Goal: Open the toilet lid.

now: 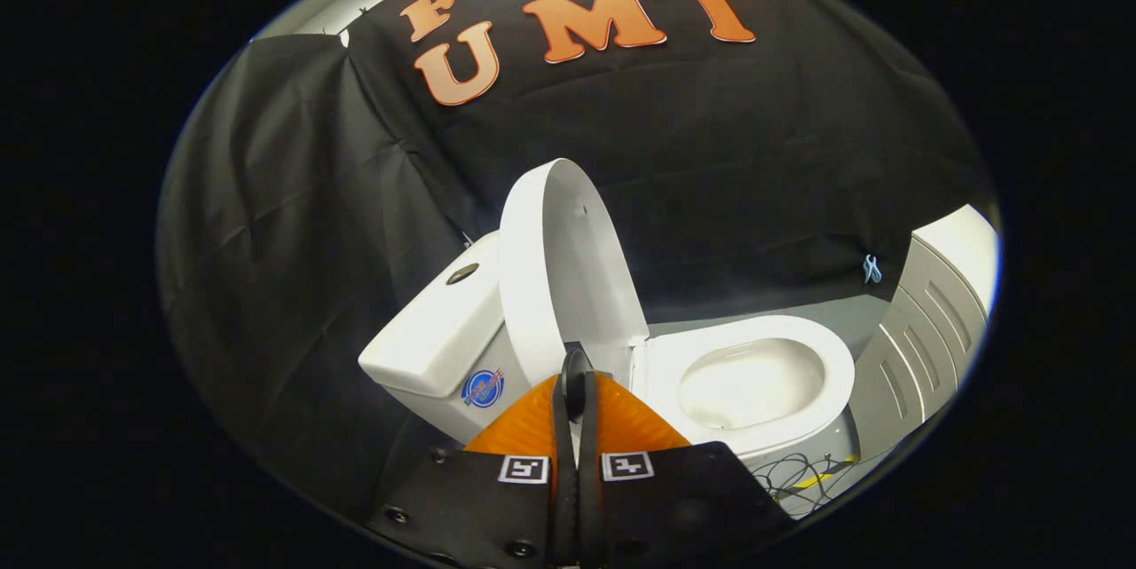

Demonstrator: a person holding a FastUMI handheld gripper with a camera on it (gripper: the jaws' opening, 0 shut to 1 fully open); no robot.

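A white toilet stands ahead of me, seen from its side. Its lid [559, 267] stands raised upright, leaning back toward the cistern [435, 329]. The seat [754, 378] lies flat around the open bowl, beyond and to the right of my fingers. My gripper [575, 374] has its two orange fingers [532, 422] pressed together with nothing between them. The fingertips sit in front of the lid's lower edge near the hinge; whether they touch it I cannot tell.
A white cabinet with panelled doors [932, 329] stands past the bowl's front. Loose cables [799, 476] lie on the floor beside the toilet base. Black cloth walls [293, 223] close in behind and beside the cistern.
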